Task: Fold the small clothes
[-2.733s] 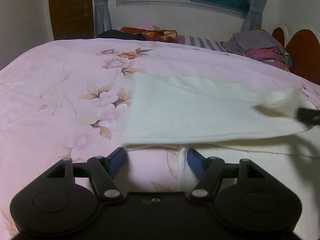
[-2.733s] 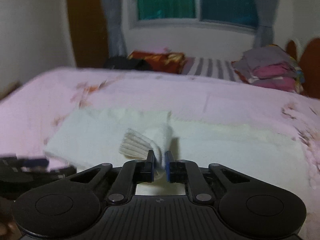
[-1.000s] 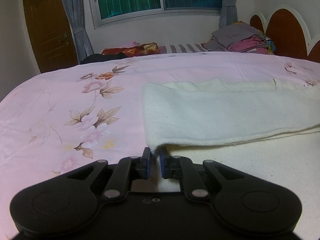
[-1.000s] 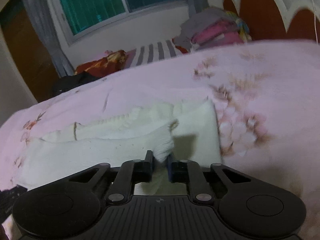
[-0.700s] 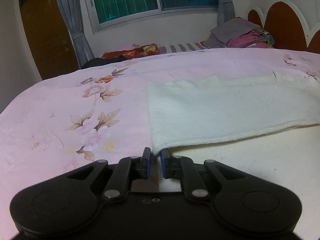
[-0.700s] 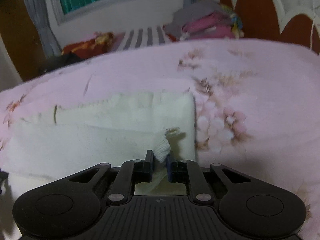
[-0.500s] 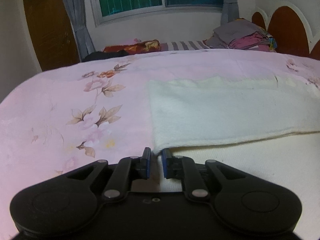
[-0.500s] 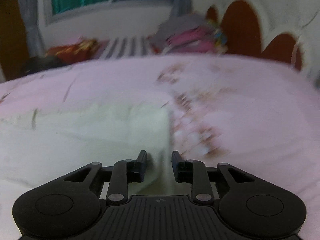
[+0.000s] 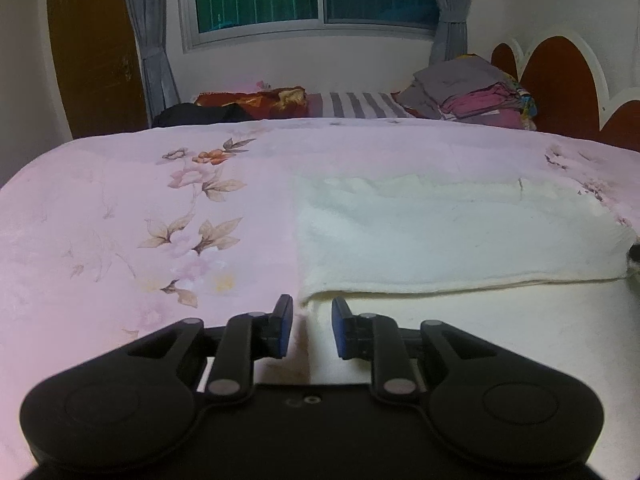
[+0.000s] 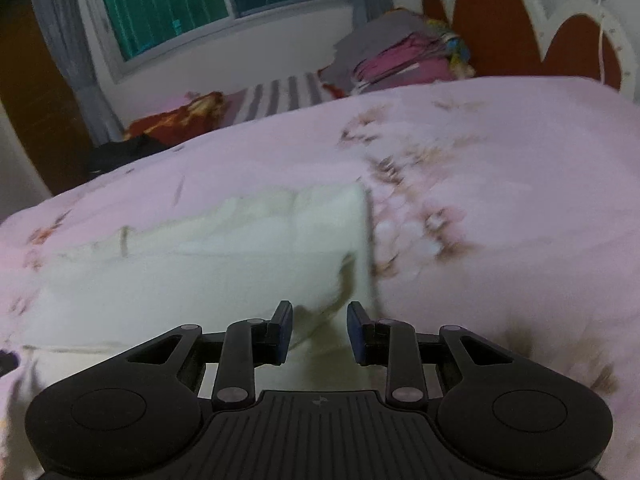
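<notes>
Cream knitted garment lay folded on pink floral bed; left claw and right claw spread, probably released to set the fold.

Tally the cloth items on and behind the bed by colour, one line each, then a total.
Cream: 1, the folded garment on the pink bedspread
Red-orange: 1, patterned cloth
Black: 1, dark cloth
Grey-striped: 1, striped cloth
Mixed grey and pink: 1, clothes pile
Total: 5

Cream cloth on pink floral bedspread
</notes>
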### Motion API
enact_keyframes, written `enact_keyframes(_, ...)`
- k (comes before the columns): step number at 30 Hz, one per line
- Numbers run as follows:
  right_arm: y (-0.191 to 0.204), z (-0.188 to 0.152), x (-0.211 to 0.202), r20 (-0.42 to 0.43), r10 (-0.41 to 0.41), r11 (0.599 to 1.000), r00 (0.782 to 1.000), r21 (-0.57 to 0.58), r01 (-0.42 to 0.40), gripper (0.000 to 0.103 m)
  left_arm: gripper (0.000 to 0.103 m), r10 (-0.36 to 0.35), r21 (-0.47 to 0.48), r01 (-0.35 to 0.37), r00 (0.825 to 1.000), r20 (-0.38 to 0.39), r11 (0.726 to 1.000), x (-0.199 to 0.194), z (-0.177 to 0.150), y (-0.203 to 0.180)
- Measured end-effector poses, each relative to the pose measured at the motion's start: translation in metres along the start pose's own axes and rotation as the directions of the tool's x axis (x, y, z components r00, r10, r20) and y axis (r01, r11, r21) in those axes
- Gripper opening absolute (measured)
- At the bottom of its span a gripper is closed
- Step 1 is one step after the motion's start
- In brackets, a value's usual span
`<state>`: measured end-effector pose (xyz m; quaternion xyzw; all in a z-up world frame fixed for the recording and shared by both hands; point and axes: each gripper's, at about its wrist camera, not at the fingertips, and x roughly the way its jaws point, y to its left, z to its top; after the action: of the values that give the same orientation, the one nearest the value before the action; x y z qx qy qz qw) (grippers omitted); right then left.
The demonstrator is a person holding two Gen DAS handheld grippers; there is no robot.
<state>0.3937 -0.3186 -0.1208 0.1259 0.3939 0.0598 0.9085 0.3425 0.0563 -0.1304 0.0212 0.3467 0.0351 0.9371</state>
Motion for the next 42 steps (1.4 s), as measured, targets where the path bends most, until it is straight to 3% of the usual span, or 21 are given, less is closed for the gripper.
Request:
enact_keyframes(10,0.013,-0.001,0.031,-0.048,0.036,0.998,0.998,0.044,-0.033,0.03,0.021,-0.016,0.003,0.016,1.0,-0.005,1.0,0.003,0.001,-0.009)
enact_keyframes(13,0.016,0.003,0.025,-0.021,0.031,0.999,0.999,0.026,-0.031,0.009,0.021,-0.018,-0.005,0.018,1.0,0.001,1.0,0.003,0.001,-0.01)
enact_keyframes(16,0.023,0.005,0.009,0.029,-0.073,0.995,0.997,-0.066,0.075,0.01,0.021,-0.018,0.002,0.018,1.0,0.008,1.0,0.003,0.001,-0.011)
enact_keyframes(19,0.025,0.005,-0.002,0.11,-0.249,0.949,0.962,-0.172,0.265,0.01,0.021,-0.02,-0.008,0.02,1.0,0.002,1.0,0.006,0.001,-0.01)
enact_keyframes(20,0.021,0.006,-0.003,0.109,-0.255,0.948,0.961,-0.166,0.27,0.01,0.021,-0.022,-0.009,0.022,1.0,0.002,1.0,0.006,0.002,-0.01)
enact_keyframes(28,0.011,0.006,0.002,0.034,-0.109,0.991,0.993,-0.078,0.111,0.01,0.025,-0.027,0.005,0.027,0.999,0.017,1.0,0.008,0.011,-0.014)
enact_keyframes(35,0.006,-0.003,0.009,-0.04,-0.028,0.999,0.999,0.019,0.029,0.01,0.025,-0.033,0.014,0.032,0.999,0.015,0.999,0.009,0.01,-0.018)
enact_keyframes(39,0.011,-0.003,0.02,-0.06,-0.037,0.999,0.998,0.028,0.038,0.011,0.025,-0.033,0.015,0.033,0.999,0.015,0.999,0.01,0.012,-0.021)
enact_keyframes(42,0.017,-0.002,0.025,-0.048,-0.063,0.998,0.997,0.003,0.063,0.031,0.025,-0.032,0.016,0.032,0.999,0.016,0.999,0.011,0.013,-0.021)
